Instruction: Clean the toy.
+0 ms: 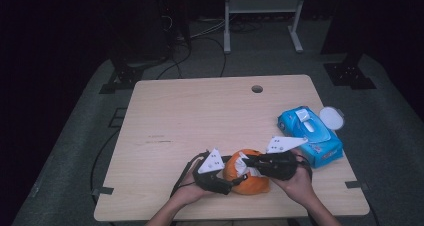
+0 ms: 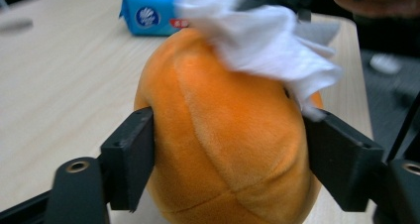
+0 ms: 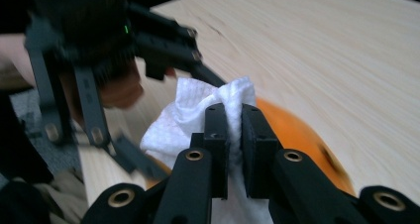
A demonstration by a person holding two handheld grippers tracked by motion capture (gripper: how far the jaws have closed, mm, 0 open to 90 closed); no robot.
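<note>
High view, toy: an orange plush toy (image 1: 247, 178) is seen on the wooden table (image 1: 200, 116), close to the near edge, between the two grippers.
High view, left gripper (image 1: 235, 182): it is held against the toy's left side; bare table is left open beyond and to the left of its fingers.
High view, right gripper (image 1: 248, 162): it is laid over the top of the toy, with a white tissue (image 1: 241, 161) at its fingertips.
High view, right side: a blue tissue pack (image 1: 311, 135) is set just beyond the right hand, near the table's right edge, so little room is left there.
Left gripper view, grip: the toy (image 2: 223, 135) is clamped between the two black fingers (image 2: 130, 157), one pressed into each flank.
Left gripper view, above the fingers: the tissue (image 2: 262, 40) is draped on the toy's top; the pack (image 2: 148, 11) is seen farther off.
Right gripper view, grip: the fingers (image 3: 218, 135) are closed on a fold of the tissue (image 3: 198, 110), which is pinched upright between them.
Right gripper view, below the fingers: the toy (image 3: 297, 135) is touched by the tissue; open table is seen beyond to the right.
</note>
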